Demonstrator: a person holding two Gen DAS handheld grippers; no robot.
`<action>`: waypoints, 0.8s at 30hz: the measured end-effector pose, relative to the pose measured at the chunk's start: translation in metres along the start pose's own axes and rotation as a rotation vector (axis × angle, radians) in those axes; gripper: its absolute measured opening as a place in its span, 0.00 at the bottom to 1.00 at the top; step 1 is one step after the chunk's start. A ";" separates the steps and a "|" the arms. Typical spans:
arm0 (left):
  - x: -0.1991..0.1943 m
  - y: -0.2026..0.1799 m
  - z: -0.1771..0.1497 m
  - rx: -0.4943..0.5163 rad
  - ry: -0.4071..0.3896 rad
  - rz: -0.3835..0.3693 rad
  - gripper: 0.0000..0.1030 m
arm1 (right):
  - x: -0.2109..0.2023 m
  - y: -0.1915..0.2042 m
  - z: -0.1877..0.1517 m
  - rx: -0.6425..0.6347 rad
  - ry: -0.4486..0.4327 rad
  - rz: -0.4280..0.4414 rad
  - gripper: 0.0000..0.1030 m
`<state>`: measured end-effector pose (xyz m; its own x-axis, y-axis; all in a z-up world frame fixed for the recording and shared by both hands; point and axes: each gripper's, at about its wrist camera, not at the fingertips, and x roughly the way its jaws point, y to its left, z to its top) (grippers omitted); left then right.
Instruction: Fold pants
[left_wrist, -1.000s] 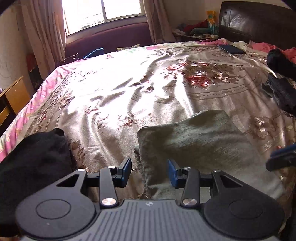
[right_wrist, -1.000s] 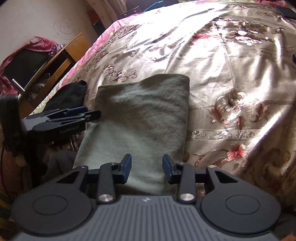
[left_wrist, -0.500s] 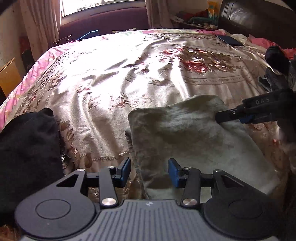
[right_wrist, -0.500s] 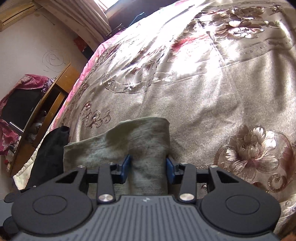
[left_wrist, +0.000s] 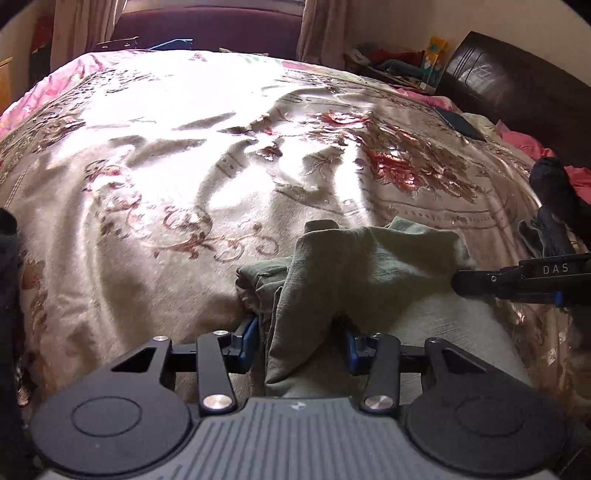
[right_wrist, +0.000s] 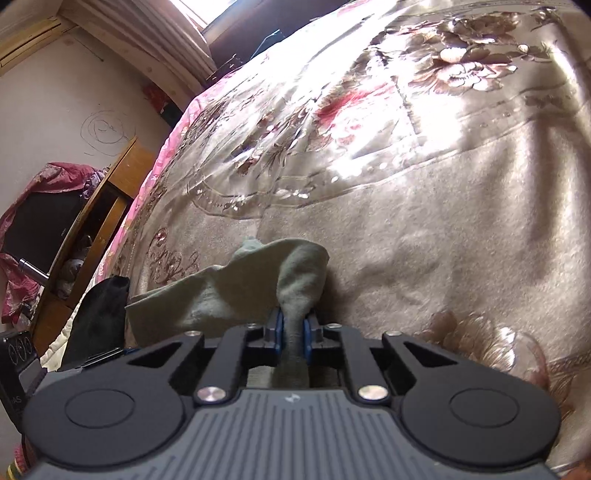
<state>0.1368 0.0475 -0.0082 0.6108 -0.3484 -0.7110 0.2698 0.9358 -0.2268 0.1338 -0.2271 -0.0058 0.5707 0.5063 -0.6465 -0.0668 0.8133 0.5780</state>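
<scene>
Olive-green folded pants (left_wrist: 369, 266) lie on the floral bedspread (left_wrist: 166, 166). In the right wrist view a bunched corner of the pants (right_wrist: 236, 291) rises off the bed. My right gripper (right_wrist: 293, 330) is closing its jaws, and the blue pads pinch a ridge of that cloth. It enters the left wrist view from the right (left_wrist: 458, 282), at the pants' right edge. My left gripper (left_wrist: 299, 341) stands at the pants' left edge with its jaws apart. A raised fold of cloth sits between them, and the left pad touches it.
A black garment (left_wrist: 7, 295) lies at the bed's left edge, also in the right wrist view (right_wrist: 99, 317). Dark clothes (left_wrist: 554, 192) and a dark flat device (left_wrist: 458, 123) lie near the headboard (left_wrist: 517, 92). A wooden cabinet (right_wrist: 99, 221) stands beside the bed.
My right gripper moved to the pants' far corner, closed on it and raised it. My left gripper moved forward, so the pants' left edge now bunches between its jaws.
</scene>
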 end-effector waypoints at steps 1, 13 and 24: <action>0.008 -0.003 0.007 0.007 -0.010 -0.014 0.55 | 0.000 -0.005 0.009 0.009 -0.022 -0.024 0.10; -0.028 -0.017 0.022 0.231 -0.056 0.051 0.57 | -0.070 0.087 -0.036 -0.279 -0.117 -0.008 0.28; 0.013 -0.005 0.050 0.147 -0.007 -0.003 0.61 | -0.036 0.188 -0.140 -0.911 -0.087 -0.059 0.56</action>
<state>0.1801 0.0357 0.0169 0.6147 -0.3520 -0.7058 0.3775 0.9170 -0.1286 -0.0134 -0.0525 0.0560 0.6508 0.4638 -0.6011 -0.6341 0.7675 -0.0943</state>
